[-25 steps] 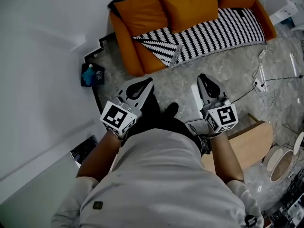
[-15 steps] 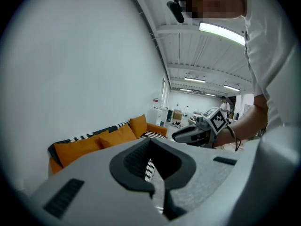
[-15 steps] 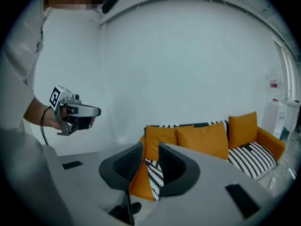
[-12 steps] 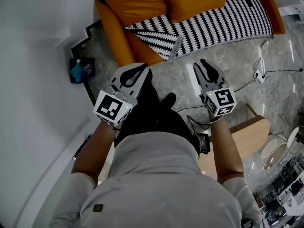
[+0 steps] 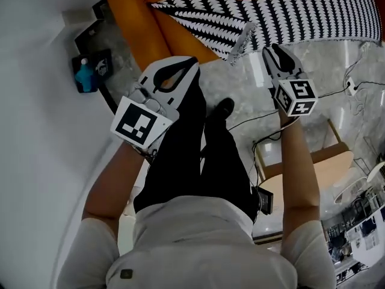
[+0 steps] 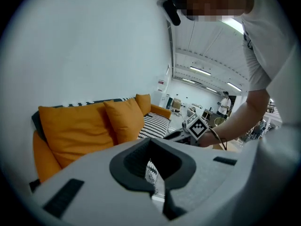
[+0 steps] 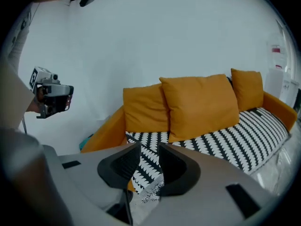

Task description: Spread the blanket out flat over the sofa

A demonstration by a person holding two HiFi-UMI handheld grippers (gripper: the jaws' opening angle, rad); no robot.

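One sofa (image 7: 106,131), orange, stands against the white wall. One black-and-white patterned blanket (image 7: 244,140) lies along its seat. Towards the seat's armrest end nearest the grippers, part of the blanket is folded over, and a fringed corner hangs over the seat's front edge. Three orange cushions (image 7: 202,105) stand in a row along the backrest, their lower edges meeting the rear part of the blanket. Two grippers are held above the floor (image 5: 252,95) in front of the sofa. The left gripper (image 5: 191,64) has its jaw tips together and holds nothing. The right gripper (image 5: 274,48) has just been opening its jaws, which stand apart, with the blanket's hanging corner seen beyond the gap, untouched. The person's two legs in black trousers (image 5: 180,161) stand between the grippers. Also noted: one blue object (image 5: 87,77) by the wall, cables (image 5: 252,120) on the floor, one light wooden piece of furniture (image 5: 328,167), and a second person (image 6: 225,102) far off.
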